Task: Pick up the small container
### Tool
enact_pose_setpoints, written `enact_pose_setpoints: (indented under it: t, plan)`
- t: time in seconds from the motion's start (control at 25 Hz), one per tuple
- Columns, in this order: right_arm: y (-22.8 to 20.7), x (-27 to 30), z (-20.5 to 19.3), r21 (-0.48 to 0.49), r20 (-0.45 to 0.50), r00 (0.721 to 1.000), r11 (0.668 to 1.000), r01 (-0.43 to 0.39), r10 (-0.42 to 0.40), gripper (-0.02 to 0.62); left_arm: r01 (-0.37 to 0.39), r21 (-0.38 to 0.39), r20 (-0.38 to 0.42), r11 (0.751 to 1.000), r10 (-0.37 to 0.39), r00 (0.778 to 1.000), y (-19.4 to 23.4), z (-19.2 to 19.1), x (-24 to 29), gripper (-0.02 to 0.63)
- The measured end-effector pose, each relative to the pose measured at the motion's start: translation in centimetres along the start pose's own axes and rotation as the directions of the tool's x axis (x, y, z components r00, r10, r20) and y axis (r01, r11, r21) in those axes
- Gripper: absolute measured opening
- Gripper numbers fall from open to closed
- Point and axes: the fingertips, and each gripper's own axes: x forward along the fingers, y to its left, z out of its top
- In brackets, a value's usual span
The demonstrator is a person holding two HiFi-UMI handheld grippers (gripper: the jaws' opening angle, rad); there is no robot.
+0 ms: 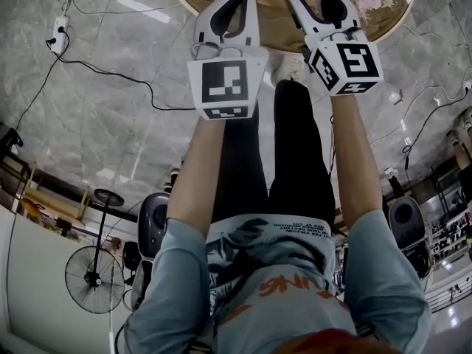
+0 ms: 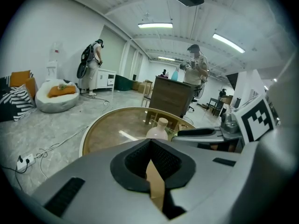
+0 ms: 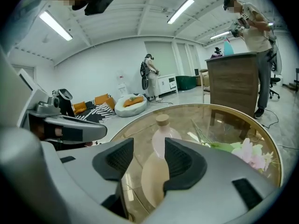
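Pickup has not begun, by the look of it. The small pale pink bottle-shaped container [image 3: 162, 138] with a cork-coloured stopper stands upright on the round glass-topped table [image 3: 224, 125] with a golden rim, a little in from the near edge, and nothing touches it.

The right tongs [image 3: 149, 148] are spread wide and aimed straight at the container, which shows in the gap between their ribbed dark pads [image 3: 180, 160]. The pads do not press on it, and it seems to stand somewhat ahead of them over the table. The left tongs [image 2: 150, 143] have their tips drawn together with nothing between them. They hang at the table's near edge, just beside the right pair, and from their view the container [image 2: 158, 129] stands ahead and slightly to the right.

In the head view both pairs reach over the table's near rim [image 1: 383, 32], and the container itself is hidden there. Pink and green flowers [image 3: 252, 155] lie on the table to the right of the container.

What remains, I judge, is nearly all of it: bring the open right pair around the container's body, close on it, and lift it clear of the table.
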Motion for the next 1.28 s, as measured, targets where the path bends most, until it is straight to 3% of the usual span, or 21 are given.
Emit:
enact_pose_setpoints:
  t: [0.2,0.4,0.72,1.28]
  plan:
    - [-0.4,2.0,0.5,-0.063,0.004,1.0,0.998,0.022,-0.022,0.202,0.0,-0.014,0.001,1.0,0.0,1.0,0.8,0.4,0.2,0.023]
    - [-2.5,4.1,1.3,-0.058,0.022,0.994,0.992,0.112,-0.111,0.204,0.012,-0.022,-0.003,1.0,-0.012,1.0,1.5,0.7,1.0,0.023]
    - [-3.9,6.2,1.9,-0.074,0.042,0.982,0.98,0.184,-0.182,0.192,0.03,-0.038,-0.022,0.999,-0.031,0.999,2.7,0.6,2.1,0.023]
    - [-4.2,7.7,3.1,-0.125,0.134,0.975,0.973,0.196,-0.179,0.198,0.046,-0.043,-0.041,0.998,-0.048,0.998,2.7,0.3,3.3,0.023]
